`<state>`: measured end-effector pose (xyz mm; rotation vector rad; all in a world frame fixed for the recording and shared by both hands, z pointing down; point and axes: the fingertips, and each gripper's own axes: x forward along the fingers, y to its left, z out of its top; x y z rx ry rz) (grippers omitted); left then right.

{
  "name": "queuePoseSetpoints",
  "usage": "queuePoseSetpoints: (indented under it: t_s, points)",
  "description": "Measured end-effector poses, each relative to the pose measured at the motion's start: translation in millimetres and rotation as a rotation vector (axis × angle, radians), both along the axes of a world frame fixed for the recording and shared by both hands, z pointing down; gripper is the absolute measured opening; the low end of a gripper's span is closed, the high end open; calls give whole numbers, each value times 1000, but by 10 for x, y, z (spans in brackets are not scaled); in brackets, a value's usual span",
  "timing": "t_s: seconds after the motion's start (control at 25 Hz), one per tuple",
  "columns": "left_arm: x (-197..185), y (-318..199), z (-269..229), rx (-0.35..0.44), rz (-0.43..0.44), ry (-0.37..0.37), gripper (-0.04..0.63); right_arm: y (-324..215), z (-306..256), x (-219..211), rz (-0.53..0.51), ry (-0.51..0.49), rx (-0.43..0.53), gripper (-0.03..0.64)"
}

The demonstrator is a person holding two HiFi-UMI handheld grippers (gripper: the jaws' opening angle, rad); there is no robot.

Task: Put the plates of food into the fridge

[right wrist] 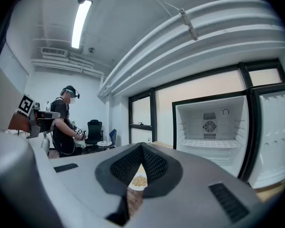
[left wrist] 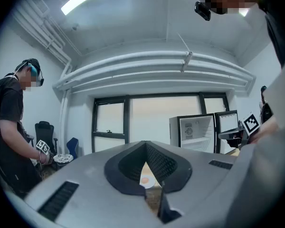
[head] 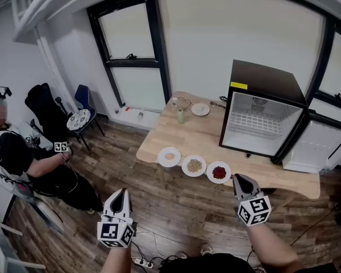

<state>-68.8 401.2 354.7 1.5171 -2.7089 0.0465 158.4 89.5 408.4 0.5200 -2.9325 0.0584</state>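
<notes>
Three white plates stand in a row near the front edge of the wooden table: one with pale orange food, one with beige grains, one with red food. The black mini fridge stands on the table's right end with its door swung open and its white inside bare. My left gripper hangs shut over the floor, short of the table. My right gripper is shut and empty just right of the red plate. Through the left gripper's jaws shows the orange plate; through the right gripper's jaws, the grain plate.
A person stands at the left by dark chairs, holding grippers. Another plate lies on a blue chair. At the table's back are a small plate and a green cup. A power strip lies on the floor.
</notes>
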Motion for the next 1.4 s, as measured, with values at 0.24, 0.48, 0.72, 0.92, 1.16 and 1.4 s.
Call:
queuePoseSetpoints:
  t_s: [0.24, 0.48, 0.72, 0.92, 1.16, 1.4]
  points:
    - [59, 88, 4, 34, 4, 28, 5, 50, -23, -100, -8, 6, 23, 12]
    - [52, 151, 109, 14, 27, 31, 5, 126, 19, -87, 7, 17, 34, 12]
    - [-161, 316, 183, -16, 51, 20, 5, 193, 139, 1, 72, 35, 29, 12]
    - [-232, 465, 567, -61, 9, 85, 5, 232, 134, -55, 96, 24, 14, 12]
    - [-409, 402, 732, -60, -5, 103, 5, 121, 273, -349, 76, 28, 22, 12]
    - [-845, 270, 621, -77, -26, 76, 5, -24, 343, -855, 60, -10, -11, 12]
